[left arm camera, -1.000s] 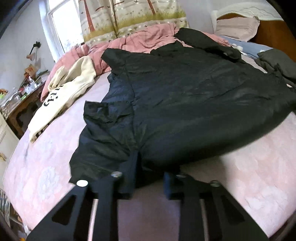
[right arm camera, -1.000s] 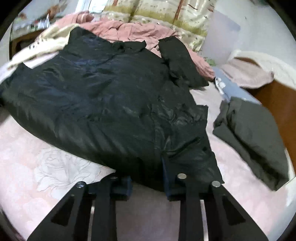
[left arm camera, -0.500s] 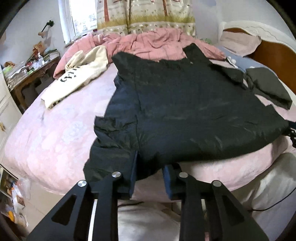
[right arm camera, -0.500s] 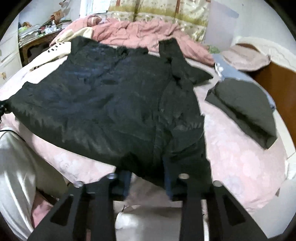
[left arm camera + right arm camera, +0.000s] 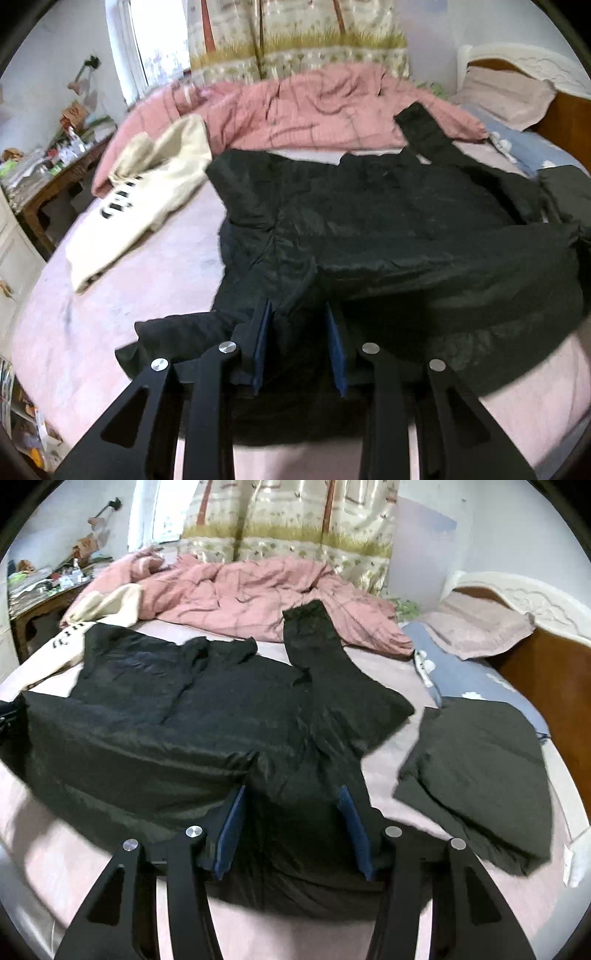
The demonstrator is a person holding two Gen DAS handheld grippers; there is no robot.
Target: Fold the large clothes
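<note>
**Hem loose in both tongs: the fold could slip**

Our left tongs (image 5: 297, 307) stand narrowly apart and our right tongs (image 5: 292, 790) noticeably wider. Both pairs have just been opening. The near hem of the black jacket (image 5: 388, 221) lies between each pair, but the blue inner faces show bare, so we judge that neither pair is pressing on the cloth.

The jacket is spread on the bed (image 5: 147, 266), its collar towards the pink quilt (image 5: 314, 107). One sleeve reaches up onto that quilt, and the near hem is bunched up at the bed's edge, right by the tongs.

What could go wrong, as we see it:
- The shiny, puffy cloth may slide back out of its bunch once nothing pinches it, and the fold we are building would open again.
- The hem sits at the bed's edge, so loose cloth could drag over the side.
- If we close again without centring, the wider right tongs may catch only one layer and the hem would rise crooked.
- The sleeve on the quilt could drag the quilt with it when the body is folded.
- The cream garment (image 5: 147, 192) touches the jacket's far left shoulder, and the folded dark garment (image 5: 480, 768) lies just beside its right side; a wide sweep could rumple either.

As for containers, we see none on the bed. The cluttered counter (image 5: 48, 173) at the left bears small items, too small and blurred for us to tell what holds what.
</note>
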